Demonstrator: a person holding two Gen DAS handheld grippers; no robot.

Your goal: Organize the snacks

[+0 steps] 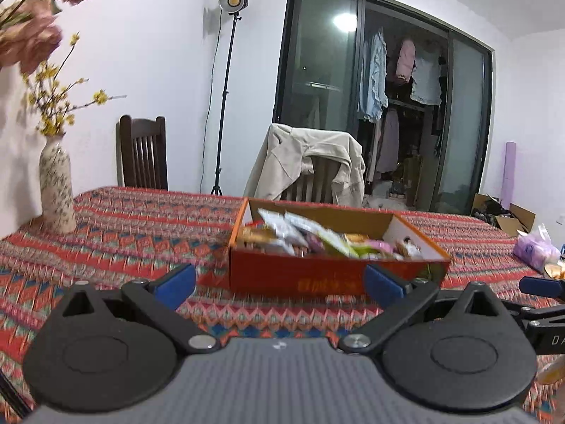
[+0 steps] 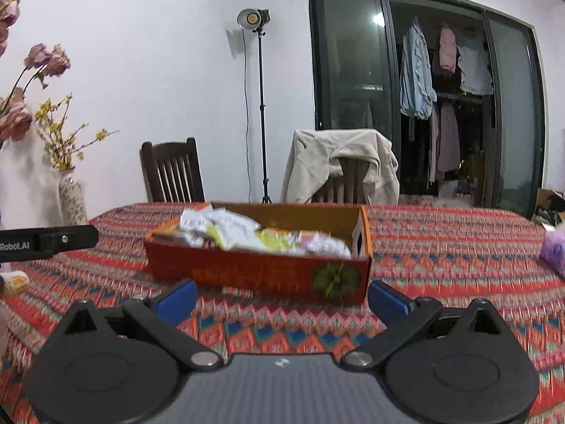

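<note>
Left wrist view: left gripper (image 1: 280,284) spread wide, empty, level above the patterned tablecloth (image 1: 141,233). Orange snack box (image 1: 300,275) just ahead, packets (image 1: 310,236) piled inside; front print blurred, unreadable. Right gripper's blue tip (image 1: 540,285) at right edge.

Right wrist view: right gripper (image 2: 282,300) spread, empty, level, facing the box (image 2: 254,272). Left tool's arm (image 2: 46,240) reads "Robot.AI".

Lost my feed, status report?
Left gripper open, empty. Right gripper open, empty. Snack box on table, full of packets. Nothing between grippers and box.
</note>
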